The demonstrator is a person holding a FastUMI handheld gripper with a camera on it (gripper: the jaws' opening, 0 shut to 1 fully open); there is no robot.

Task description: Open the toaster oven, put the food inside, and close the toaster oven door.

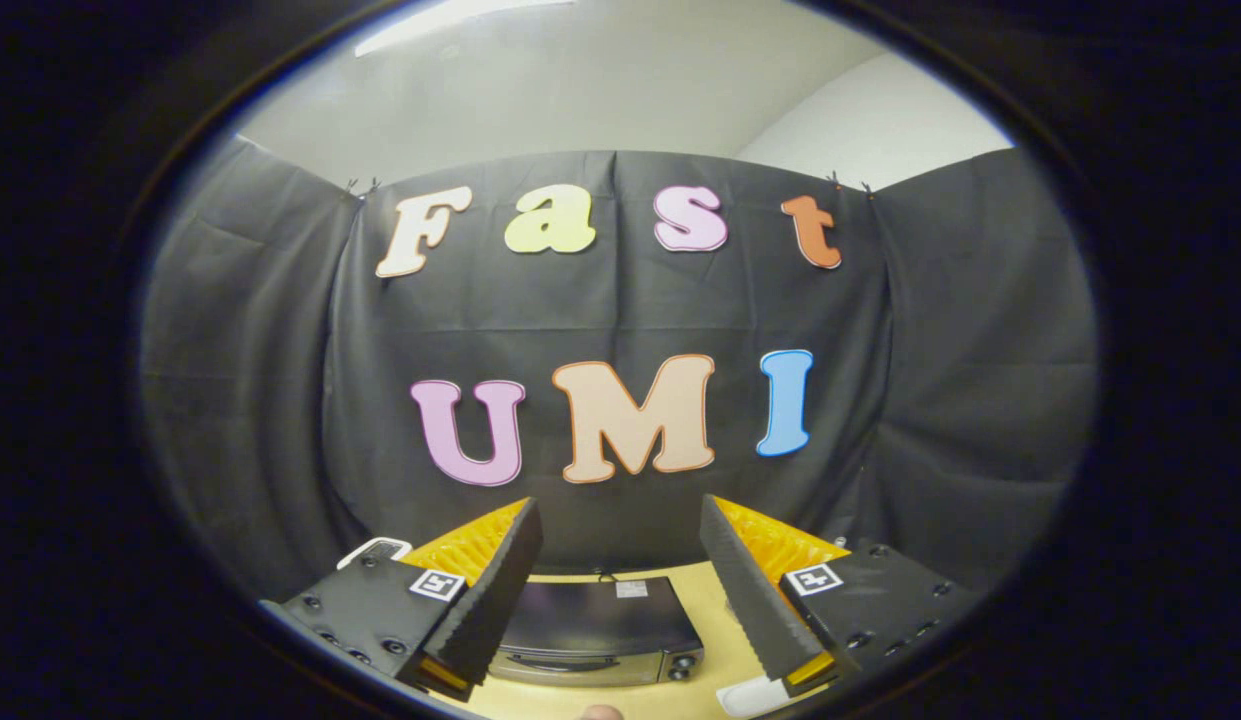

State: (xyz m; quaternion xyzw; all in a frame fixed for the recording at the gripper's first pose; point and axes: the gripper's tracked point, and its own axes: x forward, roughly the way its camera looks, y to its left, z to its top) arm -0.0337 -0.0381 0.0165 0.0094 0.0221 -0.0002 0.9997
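No readable text on toaster oven (pixel 595 625).

Gripper (pixel 620 520) held high, fingers (pixel 500 590) spread wide apart with nothing between them, aimed at the black cloth wall (pixel 260 380). Below and between the fingers, toaster oven (pixel 595 625) seen from above, dark top, door shut, two knobs at its right front corner. Sits on a light wooden table (pixel 715 620). Small white object (pixel 375 550) just beyond the left finger, another white object (pixel 750 695) under the right finger, both unclear
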